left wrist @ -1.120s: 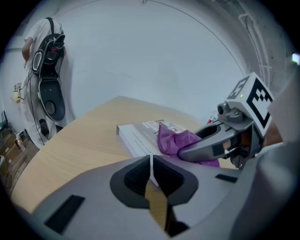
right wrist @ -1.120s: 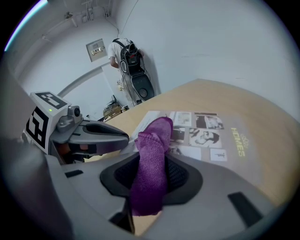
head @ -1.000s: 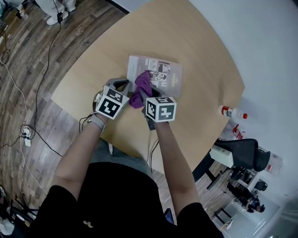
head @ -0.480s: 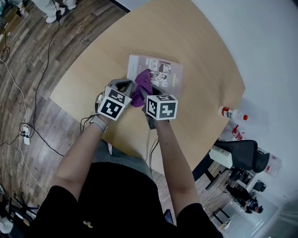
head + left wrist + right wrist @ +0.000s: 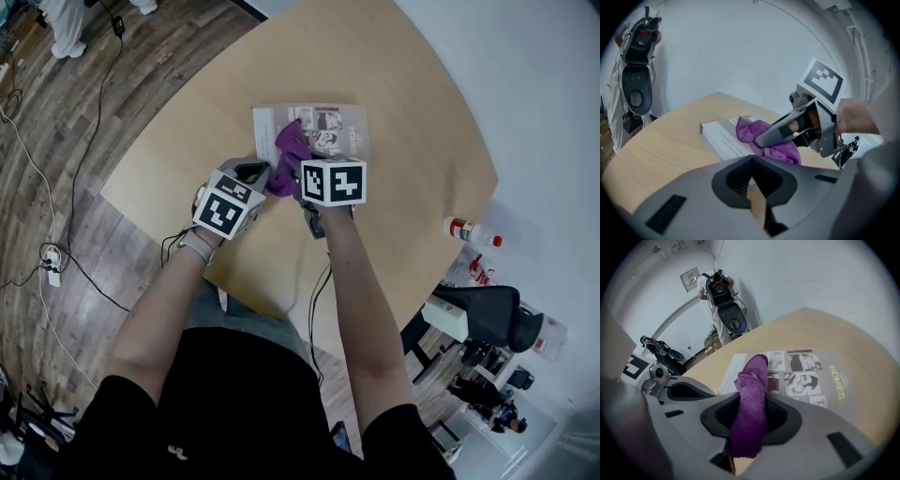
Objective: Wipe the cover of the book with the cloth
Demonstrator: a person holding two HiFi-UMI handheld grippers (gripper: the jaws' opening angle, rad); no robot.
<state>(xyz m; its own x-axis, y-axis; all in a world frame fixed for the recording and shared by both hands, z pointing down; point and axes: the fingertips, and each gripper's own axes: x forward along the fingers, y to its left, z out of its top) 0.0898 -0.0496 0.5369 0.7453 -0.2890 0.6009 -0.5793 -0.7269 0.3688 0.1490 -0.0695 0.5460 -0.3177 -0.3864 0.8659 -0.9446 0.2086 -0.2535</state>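
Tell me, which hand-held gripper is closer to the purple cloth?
Right. The right hand-held gripper is clamped on the purple cloth, over the book. The left hand-held gripper is shut and empty at the book's near edge, beside the cloth.

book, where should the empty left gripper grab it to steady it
Probably the spine edge facing it, beside the purple cloth, coming in low and level: the book lies flat on the table, so only that thick side offers a bite.

Bright, even indoor light; only faint shadows on the table (image 5: 394, 103). Both gripper views bend and darken at the corners. The left tongs (image 5: 751, 159) look blurred near the lens.
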